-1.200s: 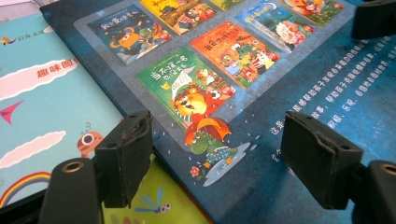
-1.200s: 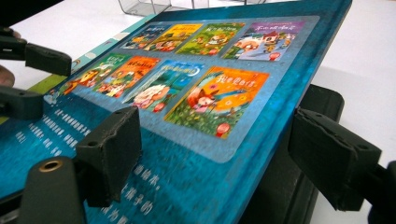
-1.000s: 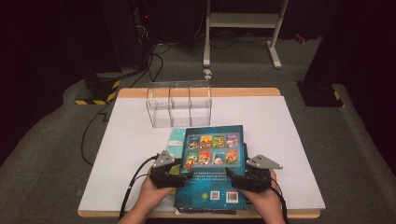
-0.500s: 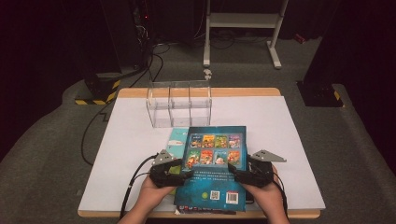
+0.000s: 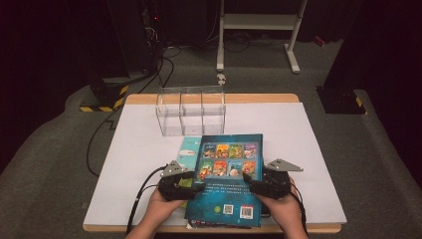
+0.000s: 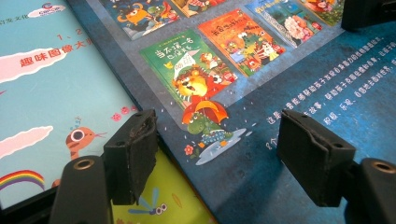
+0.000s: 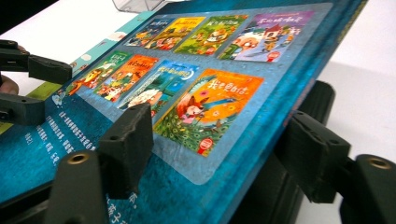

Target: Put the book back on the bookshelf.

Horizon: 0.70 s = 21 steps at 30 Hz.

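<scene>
Right tool (image 5: 252,183) jaws just closing astride dark-blue hardcover book's (image 5: 226,199) right edge, not yet clamped; left tool (image 5: 195,185) spread open over book's left edge, long axis toward tabletop's (image 5: 308,149) far edge.

Probably a lab: dark room, trailing floor cables (image 5: 164,59), hazard-striped base (image 5: 102,102), white table (image 5: 308,149)

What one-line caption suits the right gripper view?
Right gripper straddles the blue picture book's edge, jaws closing around it.

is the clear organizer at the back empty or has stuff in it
Empty: through the organizer's clear walls the high view shows bare compartments and the white table.
</scene>
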### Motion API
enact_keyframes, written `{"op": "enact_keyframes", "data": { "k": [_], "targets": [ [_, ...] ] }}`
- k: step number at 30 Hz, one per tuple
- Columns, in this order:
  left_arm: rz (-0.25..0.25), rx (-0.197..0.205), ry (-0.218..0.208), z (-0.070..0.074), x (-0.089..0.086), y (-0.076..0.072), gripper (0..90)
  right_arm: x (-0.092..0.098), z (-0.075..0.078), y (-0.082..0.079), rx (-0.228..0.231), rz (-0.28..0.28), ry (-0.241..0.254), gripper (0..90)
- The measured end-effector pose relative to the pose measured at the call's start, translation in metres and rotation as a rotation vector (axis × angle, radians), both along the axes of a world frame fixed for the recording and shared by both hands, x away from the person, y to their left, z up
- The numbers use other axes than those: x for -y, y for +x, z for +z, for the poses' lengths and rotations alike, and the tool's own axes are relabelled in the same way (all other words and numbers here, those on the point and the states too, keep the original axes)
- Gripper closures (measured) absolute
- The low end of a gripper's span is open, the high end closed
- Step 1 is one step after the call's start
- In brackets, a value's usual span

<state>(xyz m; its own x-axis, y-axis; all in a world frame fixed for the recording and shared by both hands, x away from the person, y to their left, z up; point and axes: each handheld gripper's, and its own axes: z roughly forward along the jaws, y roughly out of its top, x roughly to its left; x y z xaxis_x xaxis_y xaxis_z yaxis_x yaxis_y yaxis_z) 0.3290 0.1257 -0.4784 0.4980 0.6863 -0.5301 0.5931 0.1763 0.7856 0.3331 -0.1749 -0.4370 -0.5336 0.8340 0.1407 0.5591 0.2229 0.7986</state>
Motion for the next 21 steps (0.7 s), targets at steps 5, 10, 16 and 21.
{"op": "enact_keyframes", "data": {
  "k": [5, 10, 16, 21],
  "targets": [
    [-0.001, -0.003, -0.005, 0.0, -0.002, 0.0, 29.2, 0.0, 0.006, -0.005, 0.043, -0.014, -0.028, 36.5],
    [-0.005, -0.003, -0.013, 0.0, -0.002, 0.0, 29.2, 0.002, 0.006, -0.008, 0.069, -0.008, -0.011, 38.5],
    [-0.004, -0.007, -0.03, 0.0, -0.003, 0.001, 29.1, 0.003, 0.009, -0.011, 0.1, 0.004, -0.017, 39.9],
    [-0.008, -0.014, -0.03, -0.001, -0.004, 0.002, 26.8, 0.004, 0.009, -0.012, 0.101, 0.01, -0.025, 40.8]
  ]
}}
